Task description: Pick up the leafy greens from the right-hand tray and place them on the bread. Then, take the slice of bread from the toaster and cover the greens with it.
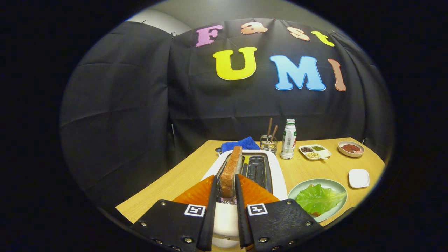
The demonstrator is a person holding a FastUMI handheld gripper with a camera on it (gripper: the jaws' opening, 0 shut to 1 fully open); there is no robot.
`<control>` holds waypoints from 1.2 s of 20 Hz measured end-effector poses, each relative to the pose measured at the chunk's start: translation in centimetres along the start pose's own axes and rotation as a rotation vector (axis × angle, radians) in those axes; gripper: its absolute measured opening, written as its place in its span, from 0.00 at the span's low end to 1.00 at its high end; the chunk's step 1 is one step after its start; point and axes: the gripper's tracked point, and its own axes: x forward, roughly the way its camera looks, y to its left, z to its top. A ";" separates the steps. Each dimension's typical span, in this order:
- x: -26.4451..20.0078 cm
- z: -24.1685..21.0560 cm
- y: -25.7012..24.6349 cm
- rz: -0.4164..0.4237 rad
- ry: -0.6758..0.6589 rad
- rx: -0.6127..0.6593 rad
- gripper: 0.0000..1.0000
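The gripper (225, 182) fingers clamp the bread slice (231, 170) standing in the toaster (278, 175) at lower centre; its base is hidden. The leafy greens (319, 197) cover the plate (316, 182) at lower right.

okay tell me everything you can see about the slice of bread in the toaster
The slice of bread is toasted brown with a darker crust, standing upright on edge in one slot of the white toaster, its upper part sticking out. The gripper has one finger on each face of the slice and looks closed on it. The slot beside it holds no bread. A plate with leafy greens sits nearby.
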 end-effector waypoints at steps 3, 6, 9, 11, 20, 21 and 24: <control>0.7 0.3 -0.1 -0.032 0.000 0.004 0.30; 1.0 0.6 -0.4 -0.043 -0.025 0.032 0.30; 1.2 0.6 -0.4 -0.038 -0.020 0.048 0.14; 2.0 0.9 -0.9 -0.029 -0.036 0.051 0.14; 0.6 3.9 -1.1 -0.003 -0.120 0.067 0.05; 0.5 4.2 -1.2 -0.003 -0.124 0.066 0.05; 0.4 5.6 -1.6 -0.004 -0.136 0.080 0.05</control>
